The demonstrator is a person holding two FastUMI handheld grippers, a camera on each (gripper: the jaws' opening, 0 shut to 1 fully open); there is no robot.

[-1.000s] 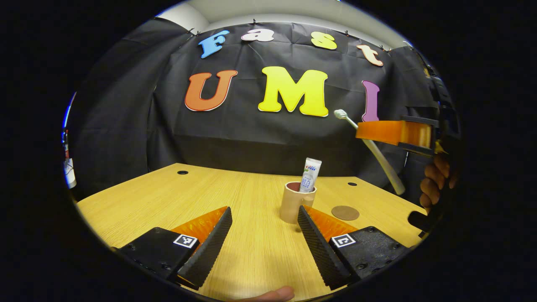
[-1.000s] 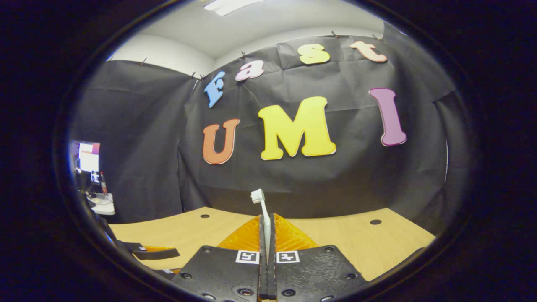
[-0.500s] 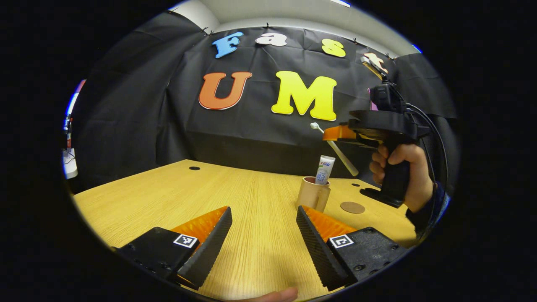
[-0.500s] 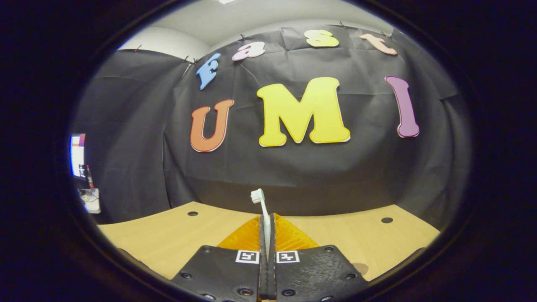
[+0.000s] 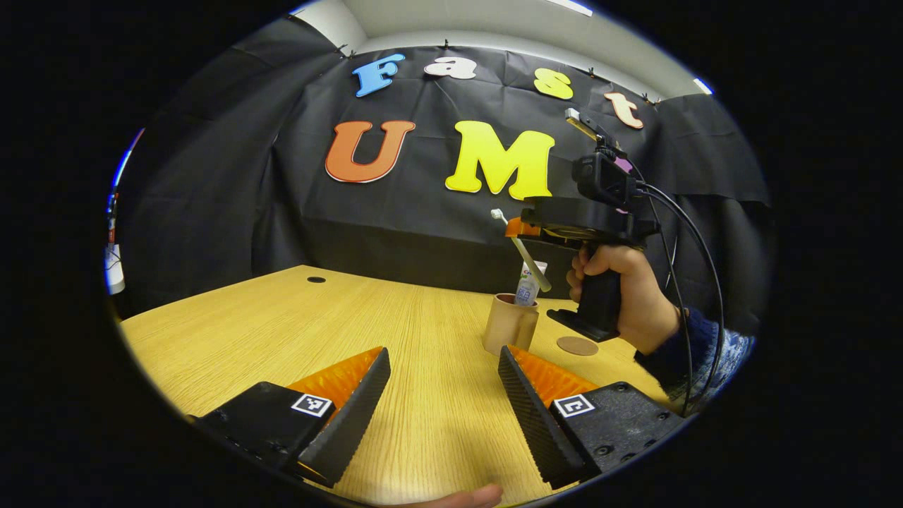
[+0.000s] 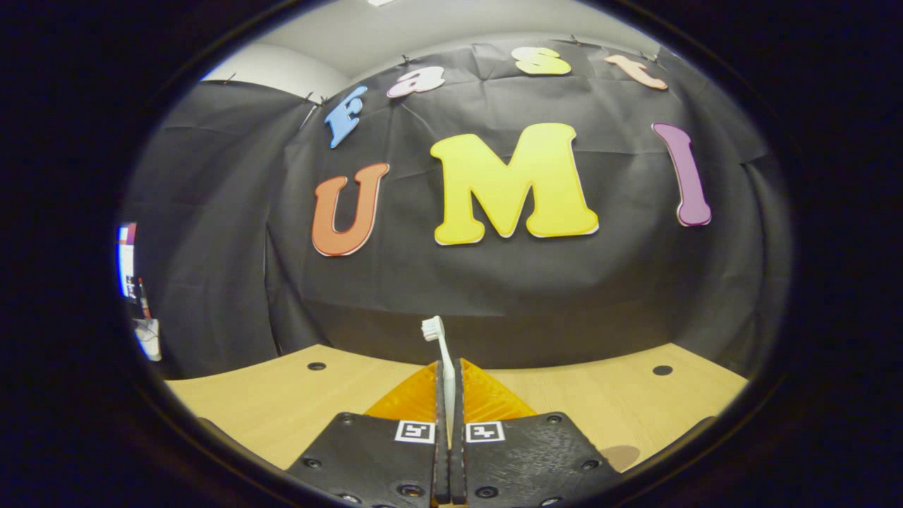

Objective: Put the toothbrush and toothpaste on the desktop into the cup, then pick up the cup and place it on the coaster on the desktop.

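Even overhead light, sharp focus, strong fisheye bending at the edges.

A wooden desktop spans the lower half, small dark cable holes at its far edge: one at ten o'clock, another at four.

toothbrush: white, tilted, bristles up, lower end just above cup, airborne | toothpaste: white tube, upright in cup, top sticking out | cup: tan, upright on desk | coaster: brown disc, flat, near cup, apart from it, bare
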